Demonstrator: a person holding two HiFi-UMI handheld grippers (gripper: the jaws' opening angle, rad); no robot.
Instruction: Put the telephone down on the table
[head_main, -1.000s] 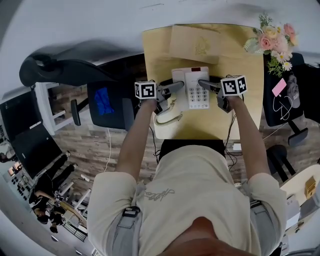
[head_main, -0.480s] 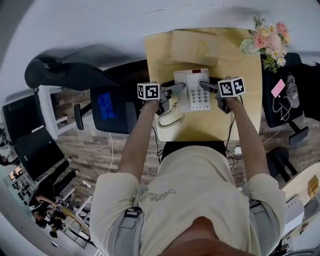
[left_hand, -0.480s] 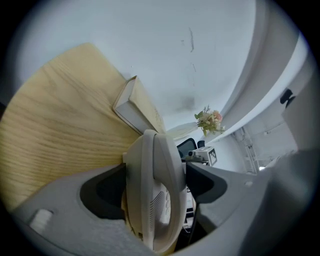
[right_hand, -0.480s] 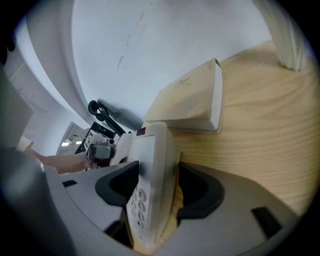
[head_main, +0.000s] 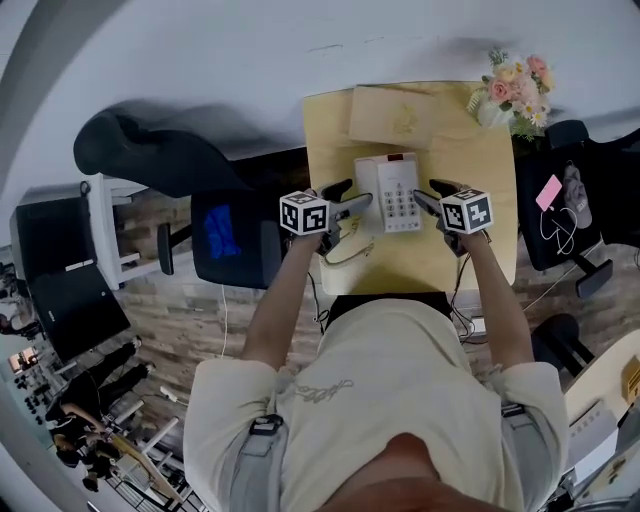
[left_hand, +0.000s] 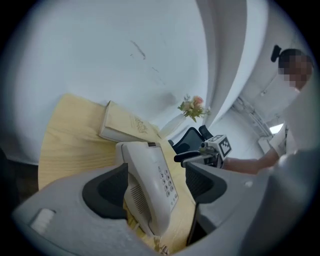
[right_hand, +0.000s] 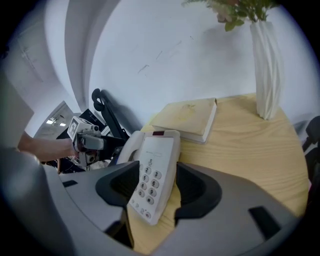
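Observation:
The white telephone (head_main: 390, 190) lies on the light wooden table (head_main: 480, 240), keypad up, with its handset along its left side and its coiled cord (head_main: 345, 245) trailing toward me. My left gripper (head_main: 352, 196) is at the phone's left edge with its jaws open. My right gripper (head_main: 428, 192) is at the right edge, also open. In the left gripper view the telephone (left_hand: 150, 185) shows between the spread jaws of that gripper (left_hand: 155, 187). The right gripper view has the telephone (right_hand: 155, 175) in the wide gap of that gripper (right_hand: 157, 187), touching neither jaw.
A pale closed book (head_main: 405, 115) lies behind the phone. A white vase of flowers (head_main: 510, 90) stands at the far right corner. Black office chairs sit left (head_main: 230, 225) and right (head_main: 560, 200) of the table. A white wall is behind.
Both grippers have drawn back from over the phone's sides toward me. The telephone has stayed on the table. The head view has shifted.

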